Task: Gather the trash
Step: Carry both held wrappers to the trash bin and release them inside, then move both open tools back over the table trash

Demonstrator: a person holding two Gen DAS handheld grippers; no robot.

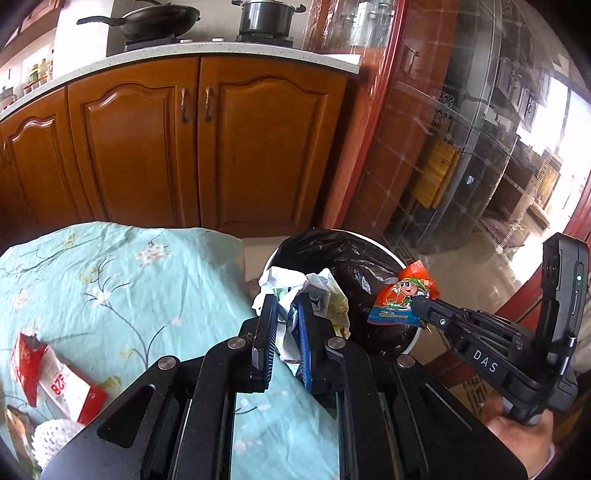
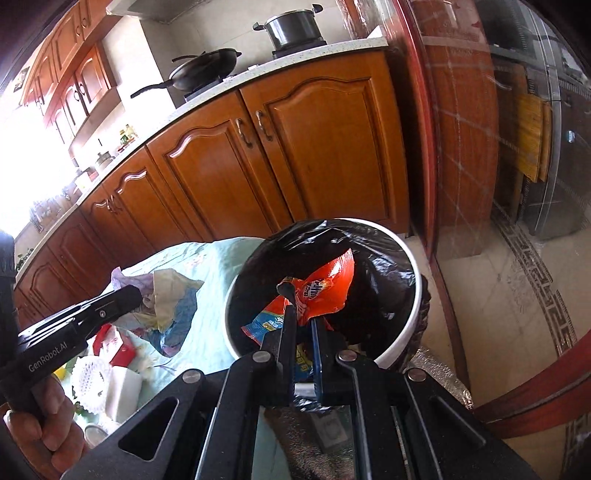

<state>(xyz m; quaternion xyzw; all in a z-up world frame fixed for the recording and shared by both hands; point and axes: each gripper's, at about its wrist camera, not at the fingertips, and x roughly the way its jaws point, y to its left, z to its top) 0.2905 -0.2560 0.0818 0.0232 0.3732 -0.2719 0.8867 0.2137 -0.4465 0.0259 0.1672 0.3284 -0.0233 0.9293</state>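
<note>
Trash fills both tongs: the left tongs [image 1: 286, 317] are clamped on a crumpled wad of paper [image 1: 295, 284], white with some yellow and blue in it, and the right tongs [image 2: 301, 321] are pinched shut on an orange snack wrapper [image 2: 325, 288] with a cartoon figure and a blue band. The wrapper hangs over the open mouth of a white bin [image 2: 410, 266] lined with a black bag [image 2: 373, 251], directly ahead of the right tongs. The paper wad sits just left of that, at the near rim of the bin [image 1: 413, 266] and above the edge of the bench [image 1: 110, 266], which wears a pale green floral cloth. Behind and to the left of the left tongs, more litter lies on the cloth: a red and white packet [image 1: 55, 376] and a white foam net [image 1: 51, 439]. Beyond both tongs stand wooden cabinet doors [image 1: 192, 140], with a wok [image 1: 155, 20] and a pot [image 1: 267, 16] on the stove above.
</note>
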